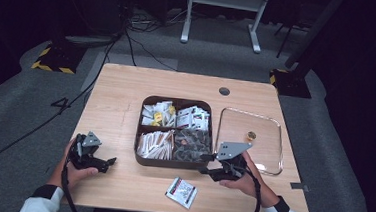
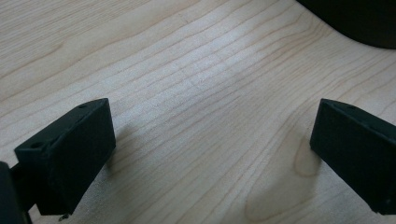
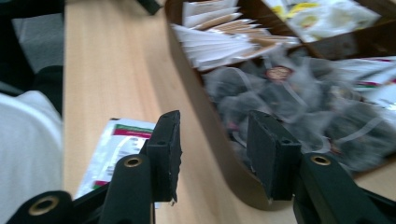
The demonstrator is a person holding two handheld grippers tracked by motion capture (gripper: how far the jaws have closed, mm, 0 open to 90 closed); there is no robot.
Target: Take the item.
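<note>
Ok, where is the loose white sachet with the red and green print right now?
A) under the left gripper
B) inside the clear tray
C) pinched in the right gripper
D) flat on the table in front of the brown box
D: the sachet lies flat on the table just in front of the brown box, and the right gripper has nothing between its parted jaws.

Pale wood-grain desk (image 1: 121,101), with a small dark round hole. Dark brown tray (image 1: 172,162), four compartments: white and yellow packets (image 1: 158,113), white packets with red and dark print (image 1: 193,117), white-and-tan sticks (image 1: 154,144), dark grey sachets (image 1: 193,140). White sachet (image 1: 181,191) with green, red and black print. Clear lid (image 1: 267,164), amber spot on it. Black right claw (image 1: 205,165) and left claw (image 1: 111,162), grey plates on top. Grey carpet; yellow-black striped stand feet.
</note>
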